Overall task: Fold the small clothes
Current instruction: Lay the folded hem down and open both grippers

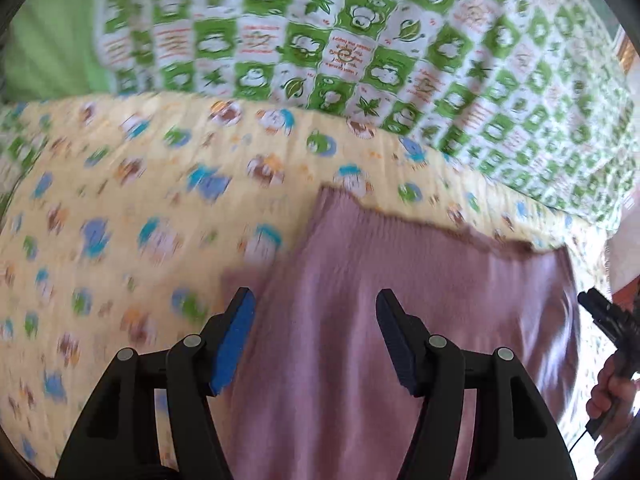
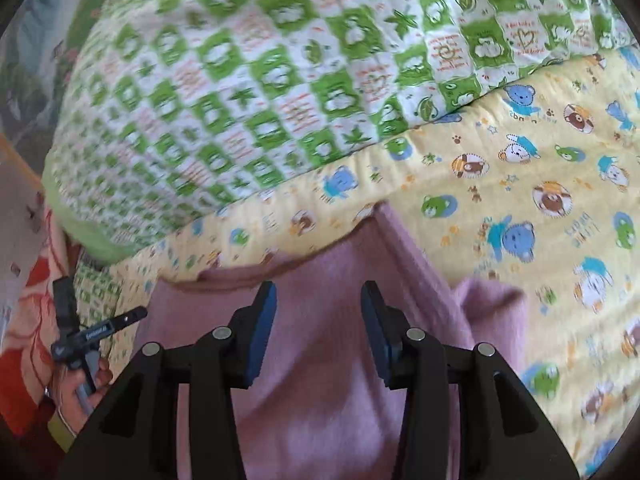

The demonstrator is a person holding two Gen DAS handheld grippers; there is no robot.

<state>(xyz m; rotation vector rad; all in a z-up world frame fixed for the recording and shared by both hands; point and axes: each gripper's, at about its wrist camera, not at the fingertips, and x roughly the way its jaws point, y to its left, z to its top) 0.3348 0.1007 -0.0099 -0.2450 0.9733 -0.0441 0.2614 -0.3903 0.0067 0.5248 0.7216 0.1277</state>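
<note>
**Both grippers released above pink garment**

Left gripper [image 1: 314, 300]: jaws apart, nothing between pads, positioned over pink knit garment [image 1: 400, 320]. Right gripper [image 2: 318, 294]: jaws apart, nothing gripped, over same garment [image 2: 320, 360]. Garment lies on yellow bear-print sheet [image 1: 120, 200], w/ far hem wavy and one corner folded over at right in right wrist view. Green/white checked quilt [image 2: 240, 100] sits behind, overlapping sheet's far edge. Both views motion-blurred.

- A yellow sheet [image 2: 520, 152] printed with cartoon bears is covering the near surface.
- A green-and-white checked quilt [image 2: 240, 92] is bunching up behind it, overlapping its far edge.
- Daylight is washing over both fabrics.
- An orange floral cloth [image 2: 28, 312] is showing at the left edge.
</note>
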